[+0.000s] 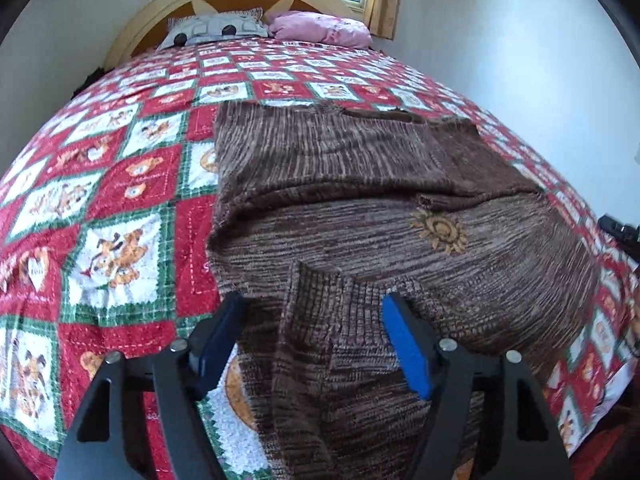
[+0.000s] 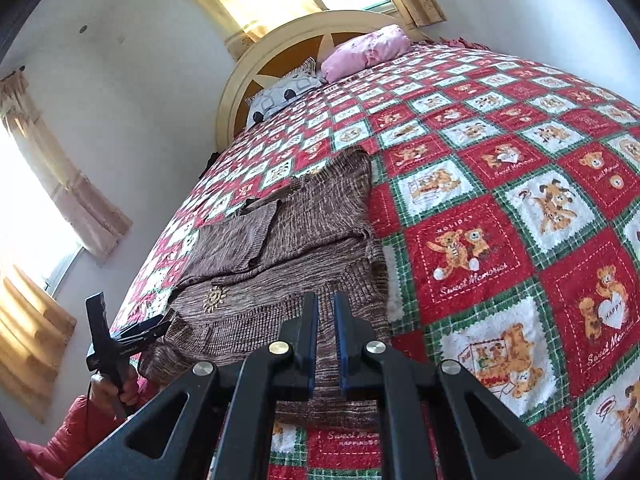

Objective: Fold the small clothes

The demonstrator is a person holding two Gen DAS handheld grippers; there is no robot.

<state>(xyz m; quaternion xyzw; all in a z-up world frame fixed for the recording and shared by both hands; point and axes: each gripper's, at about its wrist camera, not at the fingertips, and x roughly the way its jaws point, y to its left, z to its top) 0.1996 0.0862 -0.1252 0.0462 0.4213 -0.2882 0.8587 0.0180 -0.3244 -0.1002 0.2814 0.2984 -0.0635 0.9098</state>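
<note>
A brown knit sweater [image 1: 360,184] with a gold sun emblem [image 1: 440,232] lies partly folded on the bed, one sleeve laid over its body. My left gripper [image 1: 312,320] is open just above the sweater's near edge, where a ribbed fold of knit runs between its blue pads [image 1: 404,344] without being pressed. In the right wrist view the sweater [image 2: 304,232] lies ahead and to the left. My right gripper [image 2: 325,320] is shut over its near hem, and whether knit is pinched there is hidden. The left gripper [image 2: 160,326], held by a hand, points at the sweater's left edge.
A red, white and green teddy-bear quilt [image 2: 500,240] covers the whole bed. A grey patterned pillow [image 1: 216,30] and a pink pillow [image 1: 320,26] lie by the round headboard [image 2: 256,64]. Curtained windows are on the walls behind and to the left. A red sleeve [image 2: 72,436] shows low left.
</note>
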